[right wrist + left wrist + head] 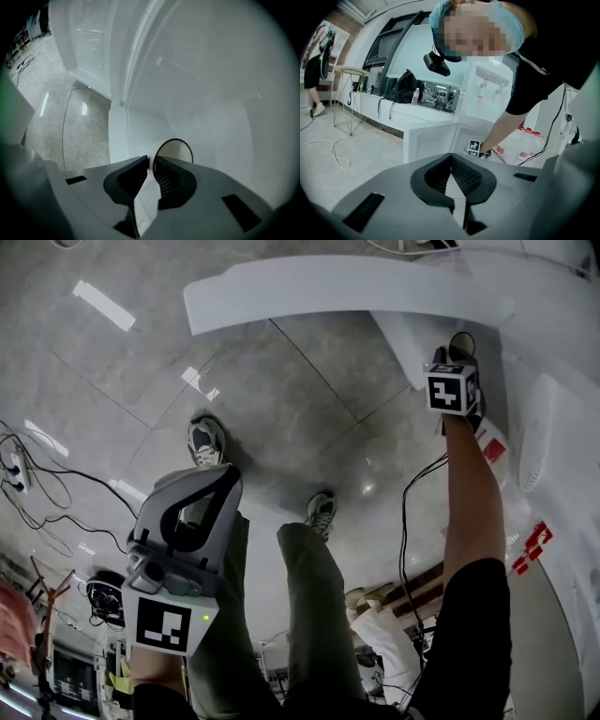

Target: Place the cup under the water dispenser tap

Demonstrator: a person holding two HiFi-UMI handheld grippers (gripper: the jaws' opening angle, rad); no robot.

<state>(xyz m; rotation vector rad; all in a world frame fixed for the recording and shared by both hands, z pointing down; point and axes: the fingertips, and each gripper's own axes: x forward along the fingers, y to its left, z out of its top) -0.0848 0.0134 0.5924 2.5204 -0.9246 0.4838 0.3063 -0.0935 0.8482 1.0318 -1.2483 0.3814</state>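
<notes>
My right gripper is shut on the wall of a white paper cup. The cup's round dark-edged mouth shows just past the jaws, against a white panel. In the head view the right gripper is stretched out at the upper right, and the cup is hidden behind it. A white water dispenser with two taps stands behind the right gripper's marker cube. My left gripper is shut with nothing in it. It hangs low by the person's left leg.
A curved white counter runs across the top of the head view. The person's shoes stand on a glossy grey floor. Cables lie at the left. Red-capped bottles stand by the dispenser, and a black bag sits on a far counter.
</notes>
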